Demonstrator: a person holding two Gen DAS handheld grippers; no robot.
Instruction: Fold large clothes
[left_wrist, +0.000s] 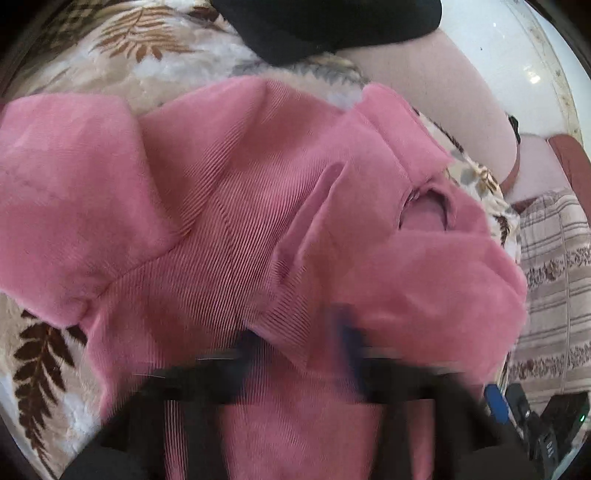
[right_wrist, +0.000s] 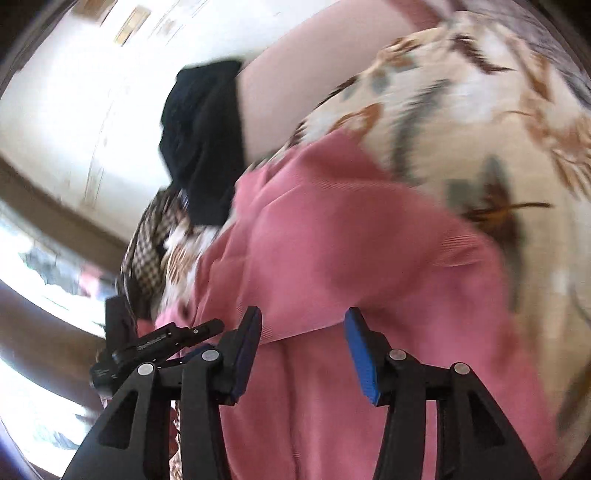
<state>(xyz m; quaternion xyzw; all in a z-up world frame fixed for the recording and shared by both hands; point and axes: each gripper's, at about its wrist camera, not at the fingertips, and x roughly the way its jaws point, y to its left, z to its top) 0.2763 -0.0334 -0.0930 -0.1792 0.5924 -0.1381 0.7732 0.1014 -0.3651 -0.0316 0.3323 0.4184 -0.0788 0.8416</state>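
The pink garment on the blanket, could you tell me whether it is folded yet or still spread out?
Partly folded: the pink garment lies rumpled on the leaf-print blanket, one side flap turned over its ribbed body, not a neat stack.

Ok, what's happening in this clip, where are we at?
A person with a handheld tool in each hand is folding a pink corduroy garment spread on a leaf-print blanket. The right tool hangs open over the cloth, gripping nothing. The left tool is motion-blurred, so its grip is unclear. A black garment lies beyond.

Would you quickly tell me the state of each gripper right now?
Left gripper: too blurred to tell, over the pink garment.
Right gripper: jaws open, holding nothing.
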